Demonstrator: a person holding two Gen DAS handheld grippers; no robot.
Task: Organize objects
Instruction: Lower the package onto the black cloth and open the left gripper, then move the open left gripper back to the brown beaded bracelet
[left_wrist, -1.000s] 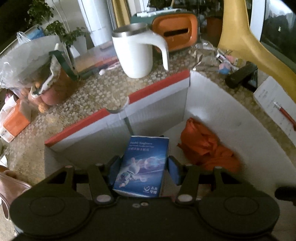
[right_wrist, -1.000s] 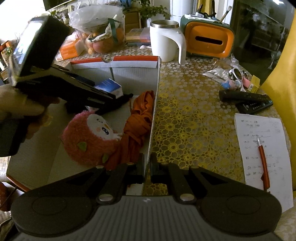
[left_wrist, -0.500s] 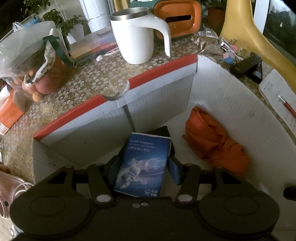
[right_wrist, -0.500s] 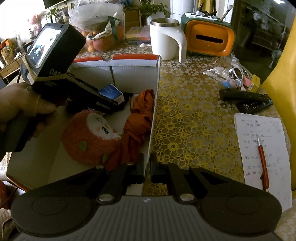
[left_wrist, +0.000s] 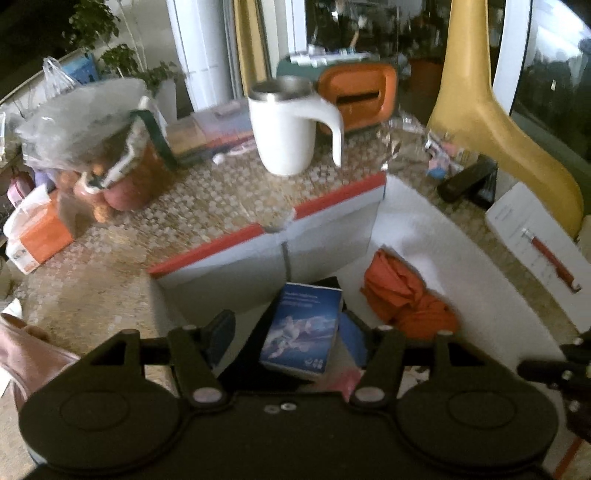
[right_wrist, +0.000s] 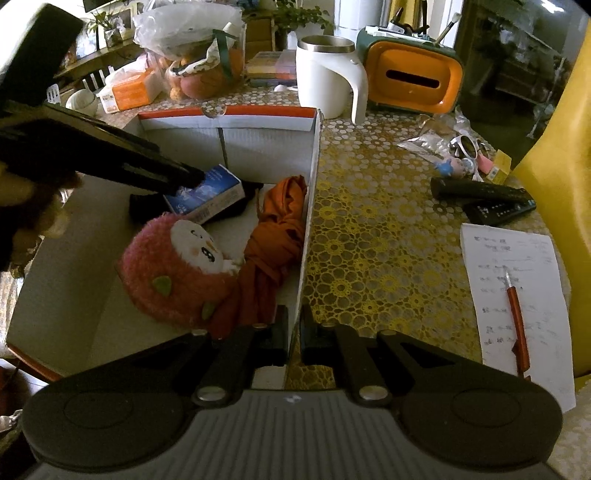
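Both grippers are showing the same build. The left gripper (left_wrist: 288, 338) is showing matte black linkage arms pinned with silver rivets, two round black discs on its body, and blue pads on its fingers (left_wrist: 351, 341). Two small silver screws are sitting at the body's centre. The right gripper (right_wrist: 293, 332) is showing black fingers (right_wrist: 279, 332), silver pivot pins and a ribbed grey top between its two discs. From the right wrist view, the person's left hand (right_wrist: 35, 206) is showing bare skin in shadow.
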